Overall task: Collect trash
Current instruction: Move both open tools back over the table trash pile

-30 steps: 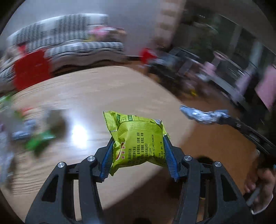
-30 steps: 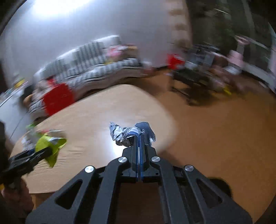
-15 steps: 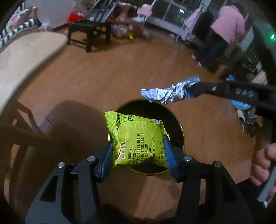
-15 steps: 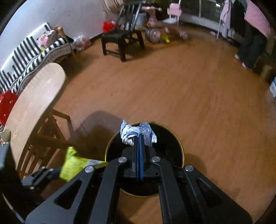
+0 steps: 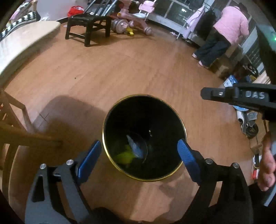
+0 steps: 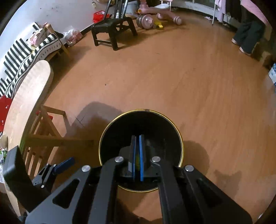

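Note:
A black trash bin with a gold rim (image 5: 110, 118) stands on the wooden floor below both grippers; it also shows in the right wrist view (image 6: 179, 136). The yellow-green snack packet (image 5: 124, 156) and the silver foil wrapper (image 5: 135, 147) lie at its bottom. My left gripper (image 5: 139, 151) is open and empty over the bin mouth. My right gripper (image 6: 137, 139) hangs over the bin with its blue pads (image 6: 141, 155) a narrow slit apart and nothing between them. It shows from the side in the left wrist view (image 5: 205, 93).
A light wooden table (image 6: 29, 89) with slatted legs (image 6: 44, 131) stands to the left. A black stool (image 6: 112, 27) and pink toys (image 6: 155, 15) are at the back. A person in pink (image 5: 227, 27) stands far right. A striped sofa (image 6: 20, 56) is far left.
My left gripper opened and the snack packet fell into the bin. My right gripper let go of the foil wrapper, which now lies in the bin too.

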`<state>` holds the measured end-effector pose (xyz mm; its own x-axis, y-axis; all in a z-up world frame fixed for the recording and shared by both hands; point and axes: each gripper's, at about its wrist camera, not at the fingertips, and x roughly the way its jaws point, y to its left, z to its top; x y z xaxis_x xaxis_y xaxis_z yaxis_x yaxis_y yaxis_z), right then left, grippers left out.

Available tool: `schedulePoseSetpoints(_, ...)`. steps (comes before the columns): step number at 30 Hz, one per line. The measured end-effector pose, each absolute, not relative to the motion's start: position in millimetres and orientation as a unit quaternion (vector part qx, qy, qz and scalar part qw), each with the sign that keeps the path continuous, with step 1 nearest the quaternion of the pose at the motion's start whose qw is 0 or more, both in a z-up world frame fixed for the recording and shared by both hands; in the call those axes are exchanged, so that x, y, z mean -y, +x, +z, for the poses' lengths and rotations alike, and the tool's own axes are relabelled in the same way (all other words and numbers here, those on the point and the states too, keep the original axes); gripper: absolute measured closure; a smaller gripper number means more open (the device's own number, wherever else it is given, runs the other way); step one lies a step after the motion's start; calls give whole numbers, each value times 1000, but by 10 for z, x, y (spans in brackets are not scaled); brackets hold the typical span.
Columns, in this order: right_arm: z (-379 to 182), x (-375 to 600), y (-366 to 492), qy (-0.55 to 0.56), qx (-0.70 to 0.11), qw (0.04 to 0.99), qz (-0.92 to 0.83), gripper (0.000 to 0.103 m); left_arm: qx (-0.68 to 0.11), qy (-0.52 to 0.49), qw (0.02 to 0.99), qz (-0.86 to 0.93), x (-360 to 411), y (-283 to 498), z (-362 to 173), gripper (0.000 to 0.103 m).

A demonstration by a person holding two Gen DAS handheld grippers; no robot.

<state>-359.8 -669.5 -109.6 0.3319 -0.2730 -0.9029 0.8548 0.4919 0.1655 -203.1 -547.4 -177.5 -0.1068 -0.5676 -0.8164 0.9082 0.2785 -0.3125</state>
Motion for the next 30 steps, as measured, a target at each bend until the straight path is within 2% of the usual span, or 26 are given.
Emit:
schedulePoseSetpoints(1, -1054, 6664, -3554, 330, -432, 751, -376, 67, -473, 175, 647, -572, 5397, -1978, -1691, 13)
schedulePoseSetpoints(2, -1013, 6634, -3523, 324, -425, 757, -377, 19, -470, 171, 652, -570, 5320, -1947, -1591, 12)
schedulePoseSetpoints(3, -937, 6575, -3479, 313, -410, 768, -380, 7, -466, 167, 660, -566, 5213, -1883, -1490, 11)
schedulePoseSetpoints(7, -668, 6242, -3109, 271, -388, 813, -340, 7, -442, 145, 703, -538, 4645, -1550, -1013, 7)
schedulePoseSetpoints(12, -462, 5620, -2422, 223, -396, 854, -254, 7, -379, 111, 800, -452, 3536, -944, -497, 6)
schedulePoseSetpoints(22, -131, 3618, -863, 101, -403, 909, -30, 7, -363, 77, 896, -244, 1338, -50, -204, 7)
schedulePoseSetpoints(30, -25, 2473, -162, 43, -402, 911, 74, 7, -377, 61, 905, -187, 420, 82, -283, 6)
